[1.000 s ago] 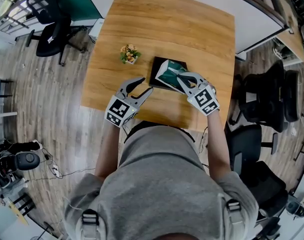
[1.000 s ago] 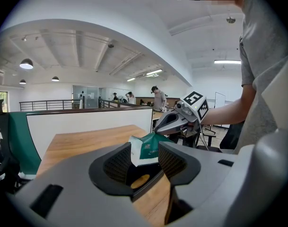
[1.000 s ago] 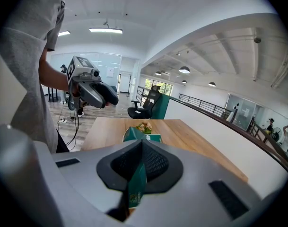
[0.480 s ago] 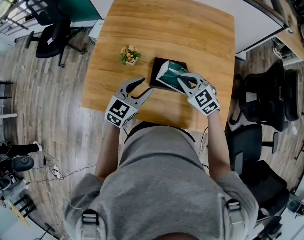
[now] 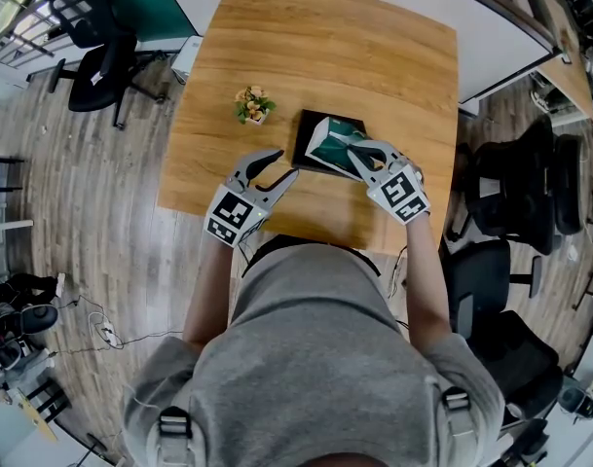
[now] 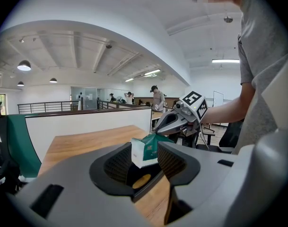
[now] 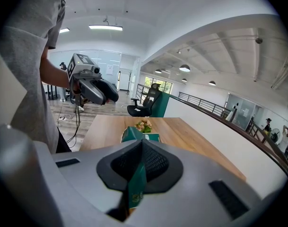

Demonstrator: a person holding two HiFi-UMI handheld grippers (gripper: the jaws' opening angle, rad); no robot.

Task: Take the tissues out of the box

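Tissue box (image 5: 317, 136) on surface (image 5: 277, 56): right tool (image 5: 354, 150) pinching flap (image 7: 136, 188) (opening stage); left tool (image 5: 282, 163) spread, empty; no tissues out yet.

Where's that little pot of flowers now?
Head view: the small pot of flowers stands on the wooden table, left of the dark green tissue box.

Grey short-sleeved tee (image 5: 315, 358), black straps (image 5: 176, 424) with buckles over both shoulders. Left gripper (image 5: 282, 164) and right gripper (image 5: 348, 150) are light grey plastic with black ribbed pads (image 6: 174, 161), plus a black-and-white marker cube (image 5: 233, 217) on each near end.
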